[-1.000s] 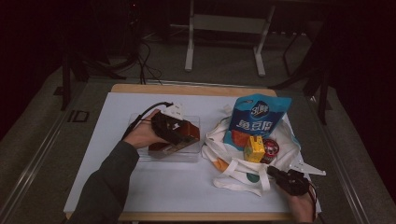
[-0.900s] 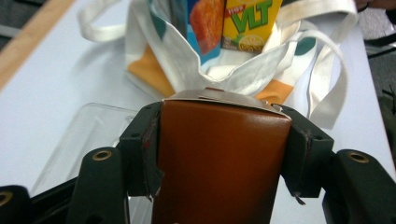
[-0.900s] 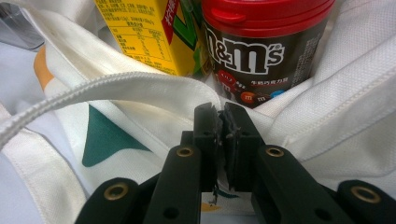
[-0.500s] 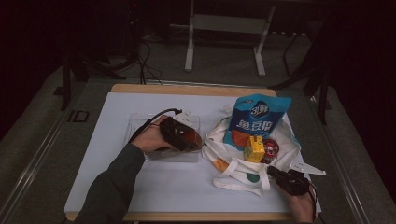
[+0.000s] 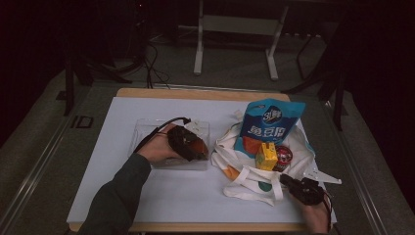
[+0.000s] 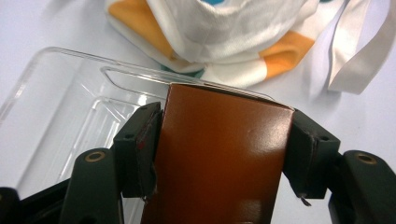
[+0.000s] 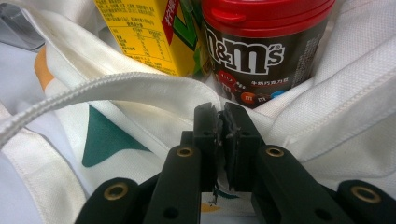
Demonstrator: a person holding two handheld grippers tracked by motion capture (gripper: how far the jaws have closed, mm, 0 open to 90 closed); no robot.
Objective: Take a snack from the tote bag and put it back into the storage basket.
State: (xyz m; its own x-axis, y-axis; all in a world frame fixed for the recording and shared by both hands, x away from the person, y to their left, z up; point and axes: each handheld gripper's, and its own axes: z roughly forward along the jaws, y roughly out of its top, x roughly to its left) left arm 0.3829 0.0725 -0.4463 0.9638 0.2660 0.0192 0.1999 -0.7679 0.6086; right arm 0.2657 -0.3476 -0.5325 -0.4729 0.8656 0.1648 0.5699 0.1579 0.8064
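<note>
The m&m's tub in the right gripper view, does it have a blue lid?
No, the m&m's tub has a red lid, and it stands beside a yellow carton inside the white cloth bag.

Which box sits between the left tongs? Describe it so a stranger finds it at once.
Start at the white tote bag on the table's right side, then look left to the clear plastic tray. Over that tray the left tongs flank a glossy brown box, plain-faced, unlike the printed yellow carton in the bag.
</note>
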